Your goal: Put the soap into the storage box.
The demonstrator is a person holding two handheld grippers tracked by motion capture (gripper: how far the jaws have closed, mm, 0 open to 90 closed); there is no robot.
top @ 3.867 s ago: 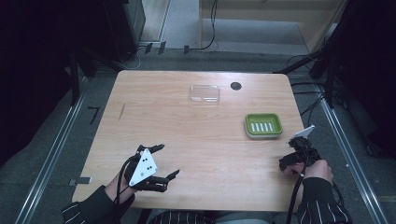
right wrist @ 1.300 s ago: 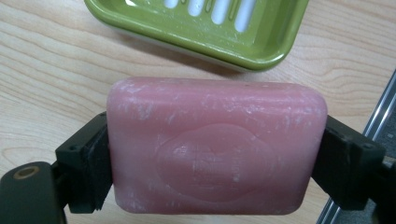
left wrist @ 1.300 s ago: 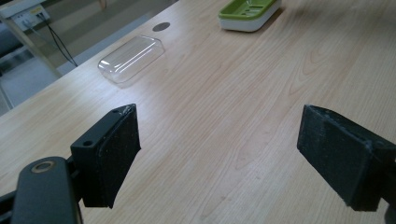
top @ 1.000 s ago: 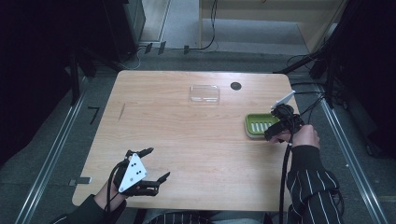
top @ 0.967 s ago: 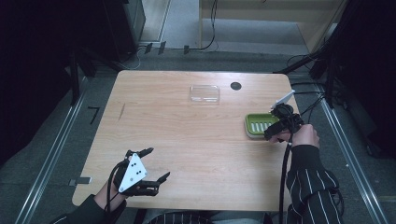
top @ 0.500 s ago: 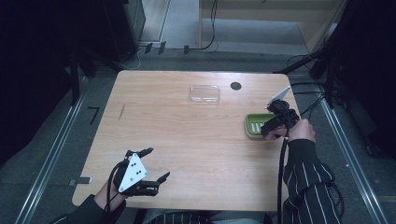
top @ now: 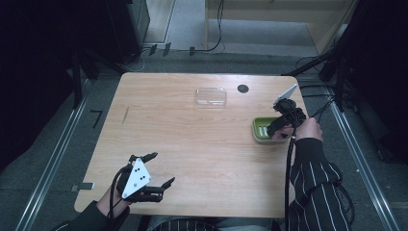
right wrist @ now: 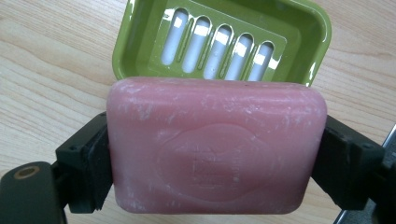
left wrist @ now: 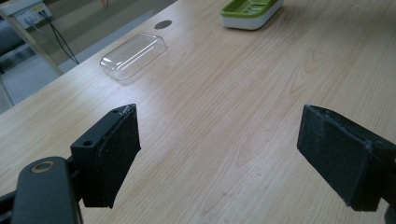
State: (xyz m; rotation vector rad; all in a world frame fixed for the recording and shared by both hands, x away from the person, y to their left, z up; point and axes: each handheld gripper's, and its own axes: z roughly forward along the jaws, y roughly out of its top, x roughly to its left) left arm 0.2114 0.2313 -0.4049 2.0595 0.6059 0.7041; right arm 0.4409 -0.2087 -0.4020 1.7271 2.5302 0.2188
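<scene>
A pink bar of soap (right wrist: 215, 147) sits clamped between the two black jaws of the right gripper (right wrist: 215, 172), one jaw pressed to each short end, held just in front of and over the near edge of a green soap dish (right wrist: 224, 42) whose slotted white insert shows through five openings. The high view hides the soap behind the hand; there the right gripper (top: 284, 117) hangs at the dish (top: 262, 131) near the table's right edge, and whether the bar touches the dish is hard to judge. The dish rests on the wooden table (top: 192, 144). A clear plastic lid (top: 210, 96) lies farther back near the middle, with a small dark round hole (top: 243, 88) just beside it. The left gripper (top: 154, 171) rests low at the near left corner, well apart from everything; in its own view the jaws stand wide apart over bare wood, with the lid (left wrist: 133, 56) and dish (left wrist: 252, 11) far beyond.
</scene>
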